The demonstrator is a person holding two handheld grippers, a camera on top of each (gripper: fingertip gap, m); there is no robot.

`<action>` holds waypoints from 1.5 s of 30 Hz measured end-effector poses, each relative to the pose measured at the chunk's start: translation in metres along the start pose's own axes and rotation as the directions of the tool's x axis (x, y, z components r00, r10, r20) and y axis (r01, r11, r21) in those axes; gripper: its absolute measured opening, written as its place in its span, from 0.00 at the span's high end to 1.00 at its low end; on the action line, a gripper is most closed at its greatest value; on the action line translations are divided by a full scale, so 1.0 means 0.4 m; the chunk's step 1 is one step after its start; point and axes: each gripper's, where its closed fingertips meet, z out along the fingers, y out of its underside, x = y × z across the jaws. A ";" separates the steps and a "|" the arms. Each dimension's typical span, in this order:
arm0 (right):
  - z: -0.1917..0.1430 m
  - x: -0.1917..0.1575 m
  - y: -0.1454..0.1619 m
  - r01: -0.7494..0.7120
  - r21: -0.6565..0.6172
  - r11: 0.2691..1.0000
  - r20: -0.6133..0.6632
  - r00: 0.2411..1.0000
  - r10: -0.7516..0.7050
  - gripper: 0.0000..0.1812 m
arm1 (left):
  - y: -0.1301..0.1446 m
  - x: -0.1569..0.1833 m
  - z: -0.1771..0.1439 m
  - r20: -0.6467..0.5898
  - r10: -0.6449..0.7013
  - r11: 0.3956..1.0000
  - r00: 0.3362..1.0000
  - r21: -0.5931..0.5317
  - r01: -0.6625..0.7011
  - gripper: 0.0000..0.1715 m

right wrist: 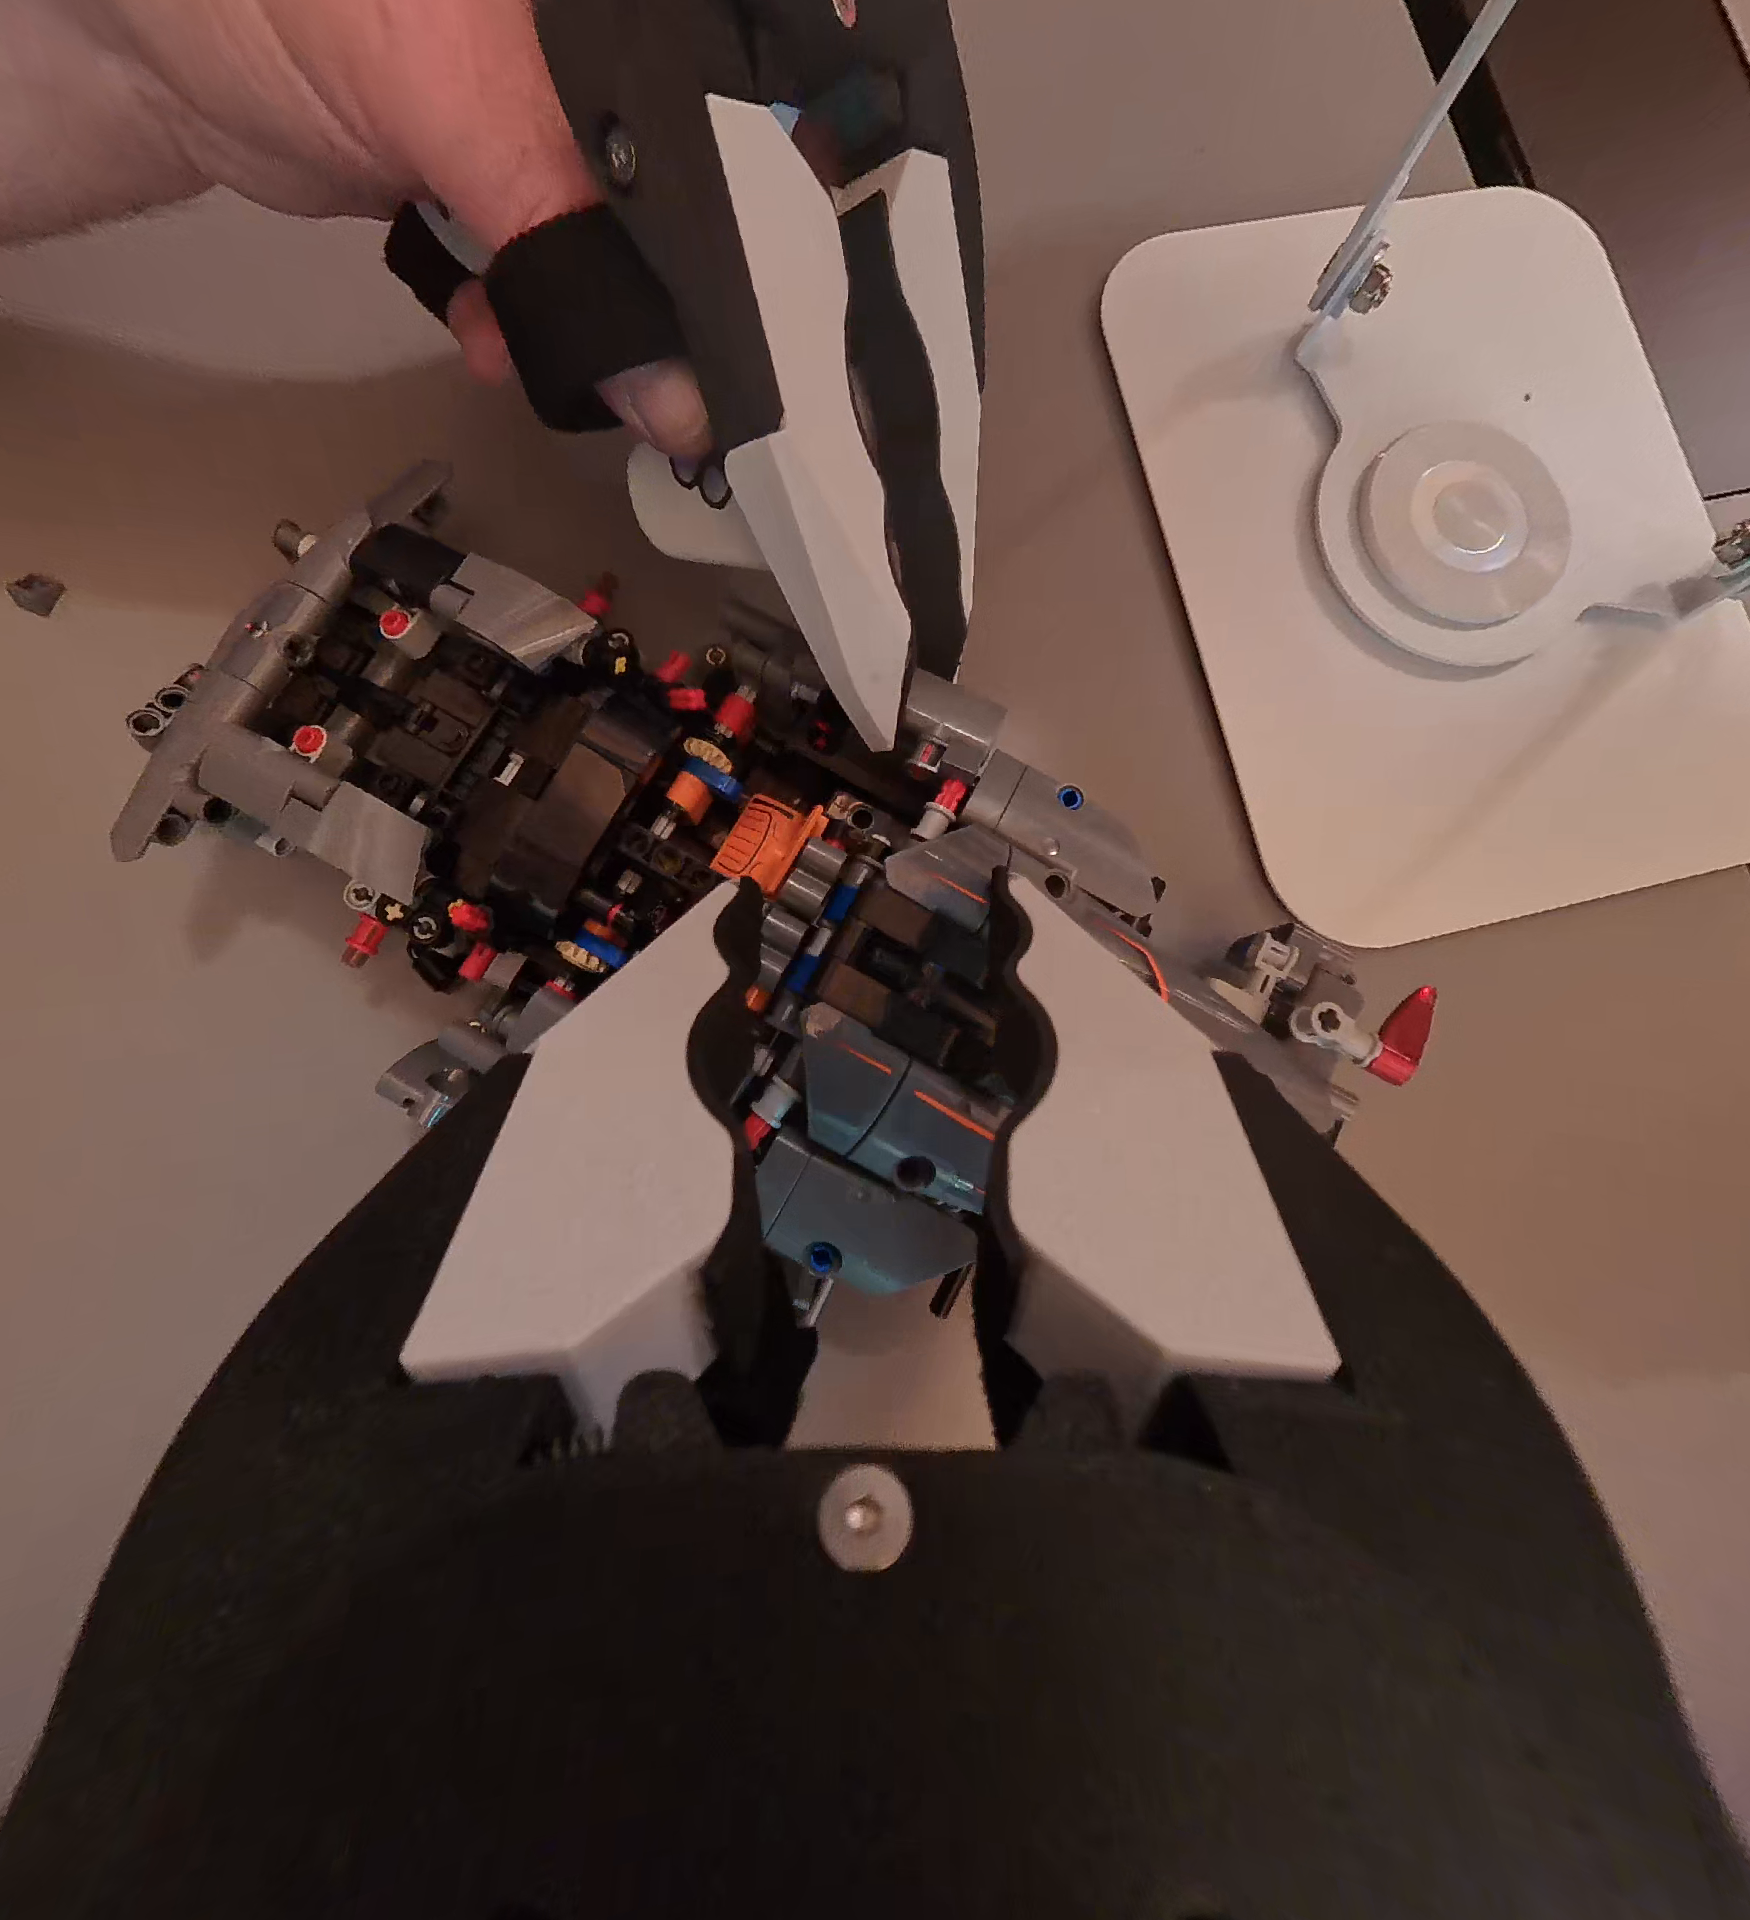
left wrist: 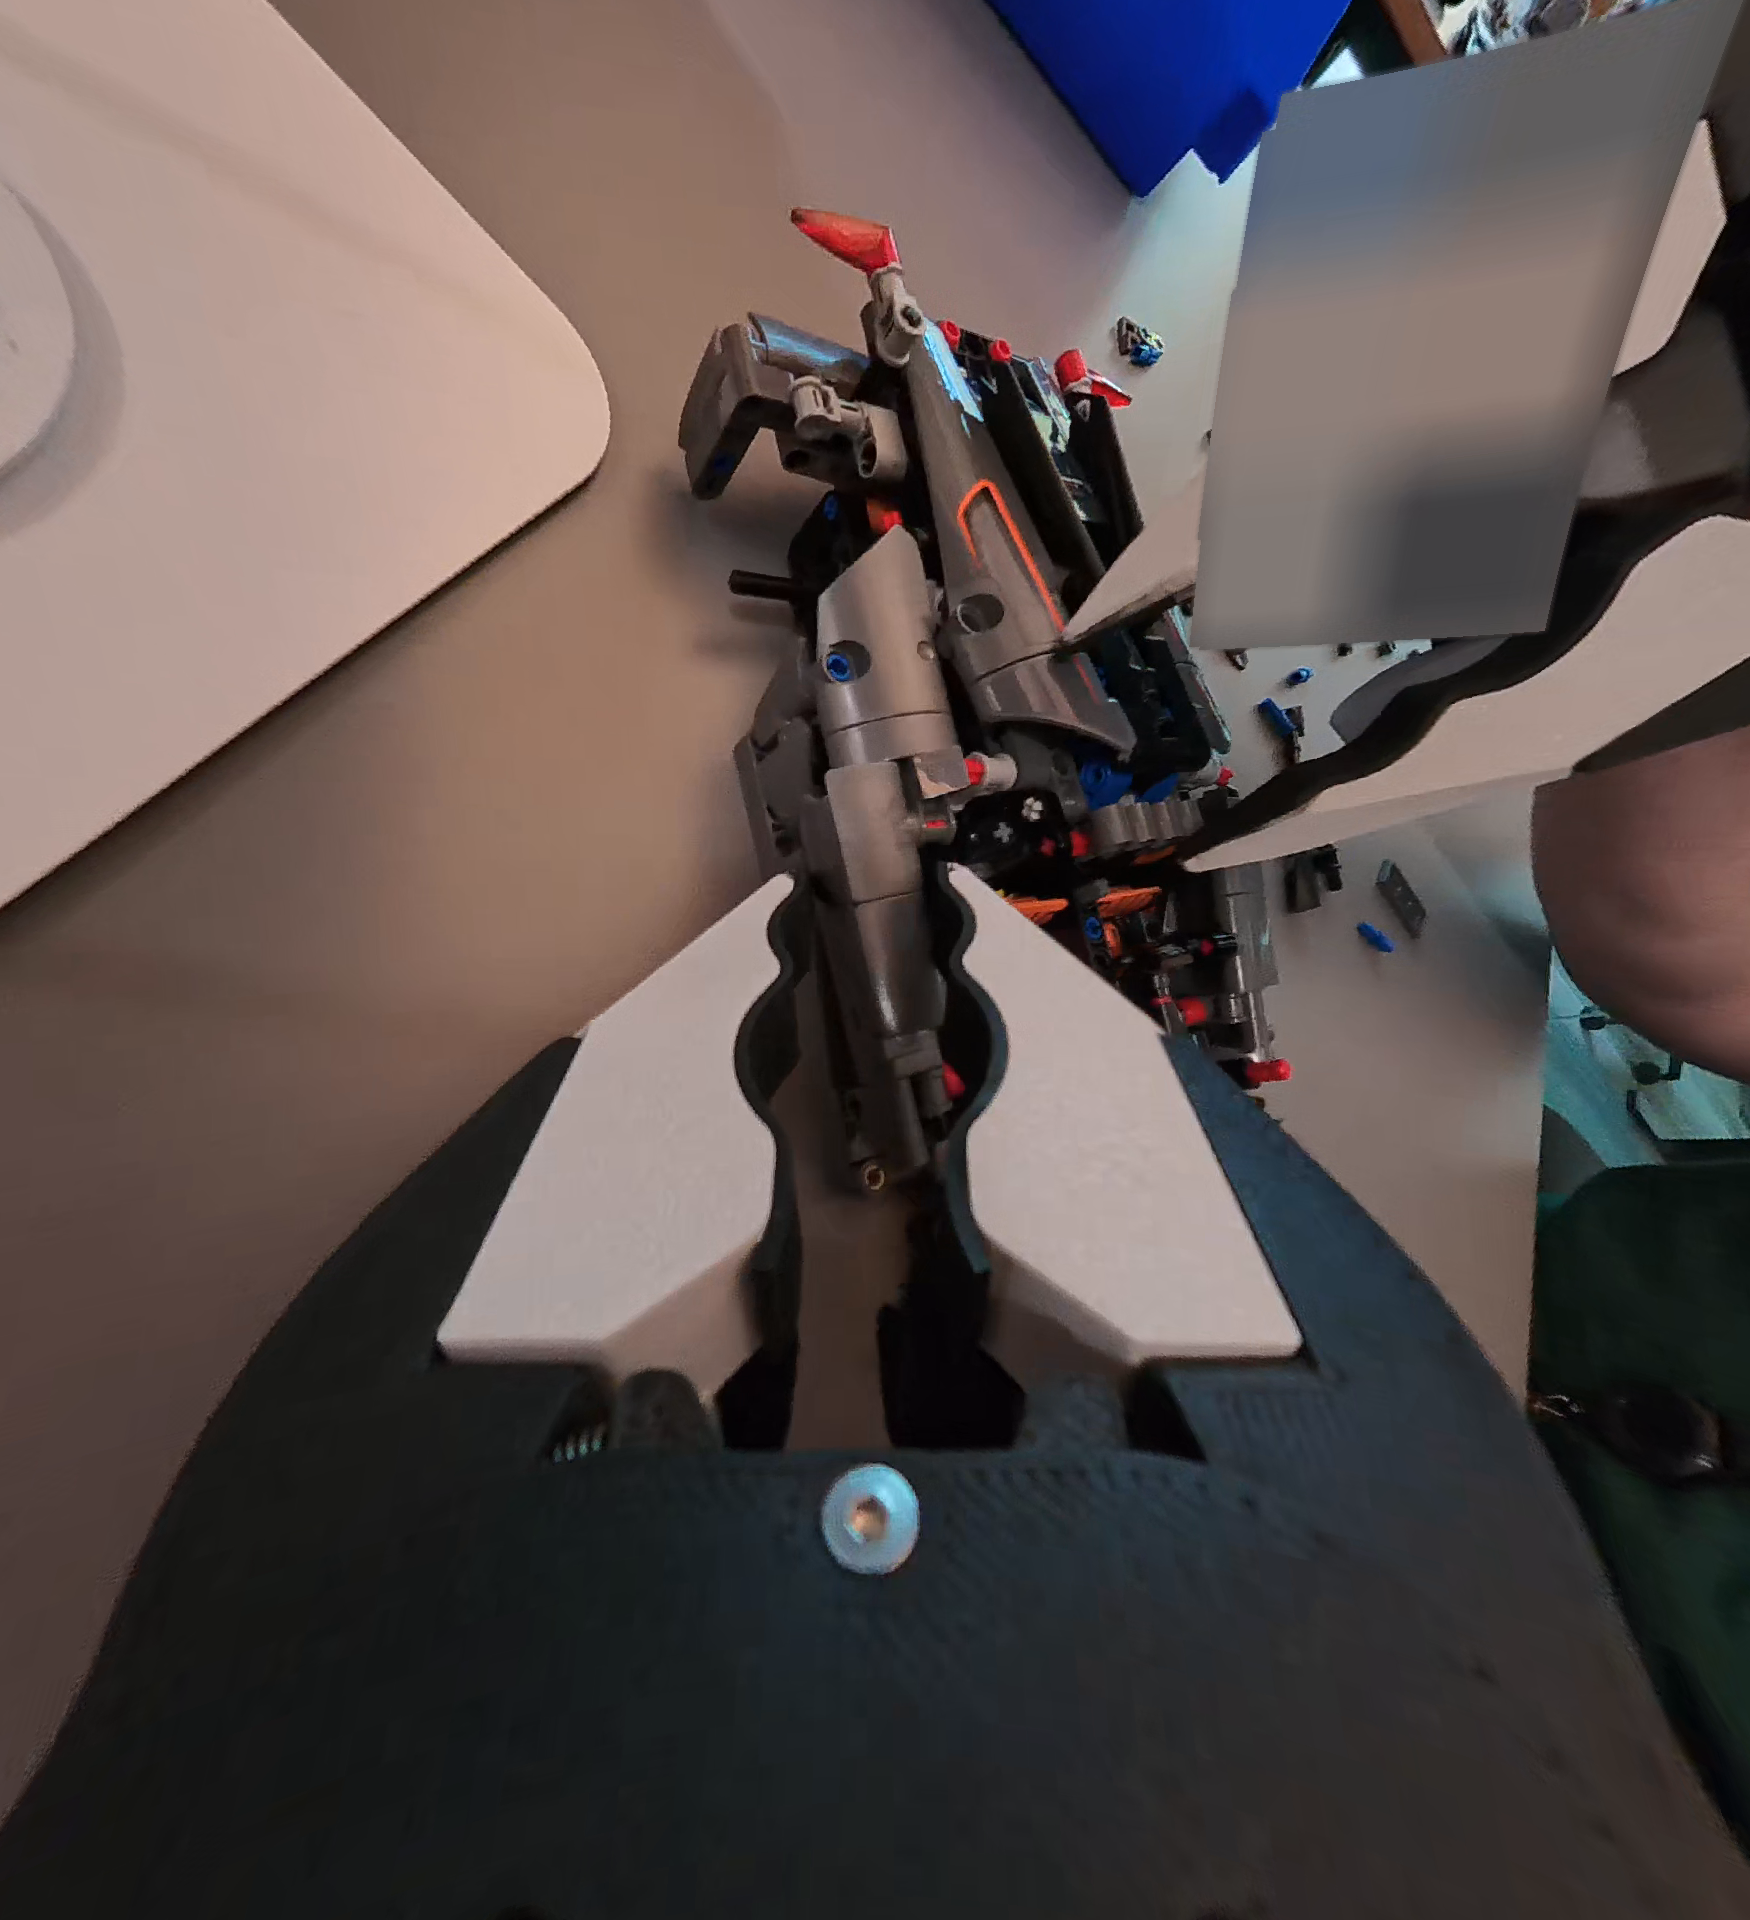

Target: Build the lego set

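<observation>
Lego model (right wrist: 642,790) clamped by both hand-held grippers; no legible writing.

You are working with one large dark grey and black brick-built vehicle model (right wrist: 580,790), lying on one beige tabletop (right wrist: 123,1195). You are holding two black-and-white two-finger grippers over it: one left gripper (left wrist: 871,883) and one right gripper (right wrist: 860,888). One white rounded stand base plate (right wrist: 1453,790) is sitting beside the model. Two clear red pointed pieces (left wrist: 847,239) are showing at the model's far end in the left wrist view. One small grey loose piece (right wrist: 37,593) is lying apart in the right wrist view. Several tiny blue and dark loose bricks (left wrist: 1375,936) are lying scattered in the left wrist view, too small to count exactly.
</observation>
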 end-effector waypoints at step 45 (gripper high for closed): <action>-0.055 -0.148 0.118 -0.410 0.162 0.897 0.007 0.910 0.415 0.80 | 0.022 0.011 -0.024 0.042 -0.069 0.997 0.997 0.030 0.067 0.89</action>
